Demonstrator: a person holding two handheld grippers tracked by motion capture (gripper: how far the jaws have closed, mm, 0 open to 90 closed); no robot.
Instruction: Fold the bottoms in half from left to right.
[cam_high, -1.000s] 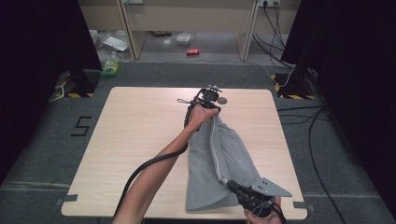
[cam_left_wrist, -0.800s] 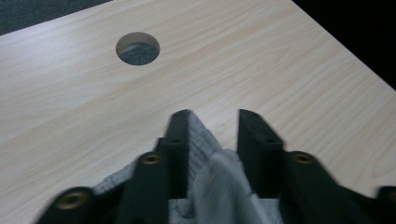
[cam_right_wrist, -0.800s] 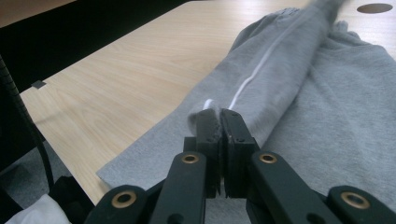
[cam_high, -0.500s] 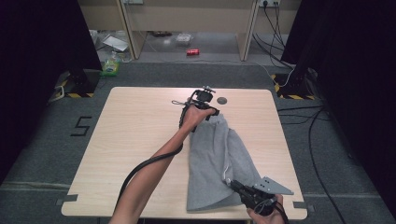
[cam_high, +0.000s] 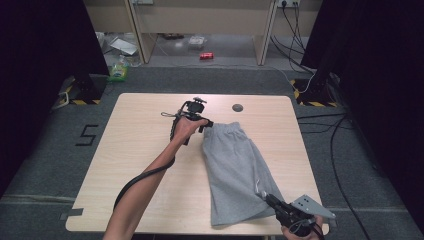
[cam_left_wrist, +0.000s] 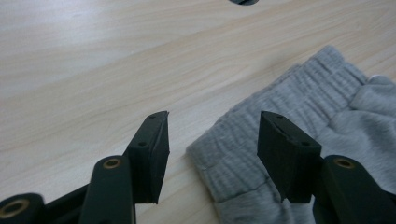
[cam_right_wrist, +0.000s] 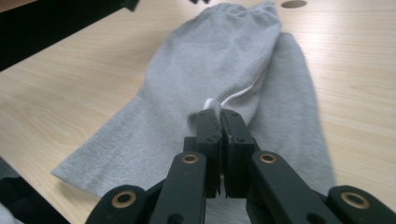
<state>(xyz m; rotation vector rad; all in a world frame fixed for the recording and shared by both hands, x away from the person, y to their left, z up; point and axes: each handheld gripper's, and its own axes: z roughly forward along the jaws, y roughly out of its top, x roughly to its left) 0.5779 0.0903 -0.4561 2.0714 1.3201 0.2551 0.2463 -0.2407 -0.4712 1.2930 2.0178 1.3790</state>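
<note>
high view: folded grey shorts, ribbed waistband

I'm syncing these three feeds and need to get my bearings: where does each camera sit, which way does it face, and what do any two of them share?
High view: above the person's side, looking forward and down on the table; left forearm, left gripper, right gripper.
Left gripper view: rides the left gripper, jaws apart over the waistband of the grey shorts.
Right gripper view: rides the right gripper, shut on the grey shorts.
Shared: shorts and table.
</note>
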